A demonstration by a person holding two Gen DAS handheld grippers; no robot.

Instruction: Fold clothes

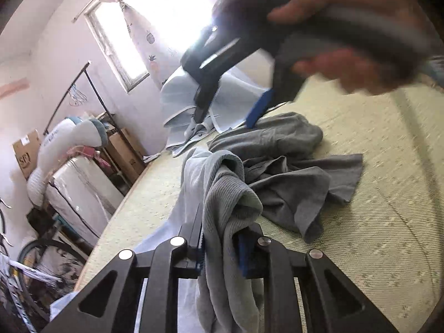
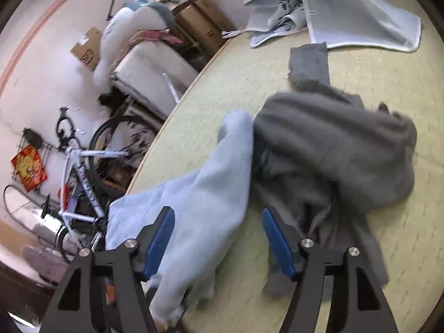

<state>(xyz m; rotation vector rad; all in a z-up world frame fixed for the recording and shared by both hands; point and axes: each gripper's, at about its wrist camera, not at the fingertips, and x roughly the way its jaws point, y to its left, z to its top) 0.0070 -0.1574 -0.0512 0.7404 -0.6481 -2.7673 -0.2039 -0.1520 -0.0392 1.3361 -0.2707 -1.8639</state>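
Between the fingers of the left gripper (image 1: 219,252), in the left wrist view, a bunch of the light grey garment (image 1: 222,208) is pinched, the jaws drawn close on a thick wad of ribbed cloth whose loose tail hangs down below them. Beyond it lies the dark grey garment (image 1: 291,172), crumpled on the bed (image 1: 374,194), its near folds touching the light one. Higher in this view the right gripper (image 1: 236,105) is blurred in the person's hand (image 1: 347,27), its tips reaching toward the dark heap. The risk I judge here is a bundled grasp: a wad holds several layers, so lifting may drag the piece up twisted instead of by one clean edge, and the dark cloth could be caught along with it. From the right wrist view, the right gripper (image 2: 219,238) stands wide open and empty, over the light grey garment (image 2: 194,194), with the dark grey garment (image 2: 333,144) just beside and touching it at the seam between them. If the jaws close here they might take both fabrics at once, tangling two pieces. The light garment also hangs past the bed (image 2: 374,249) edge toward the bicycle (image 2: 83,166), so a slipped grip could let it slide to the floor. A pale blanket (image 2: 360,14) lies well apart at the far end.
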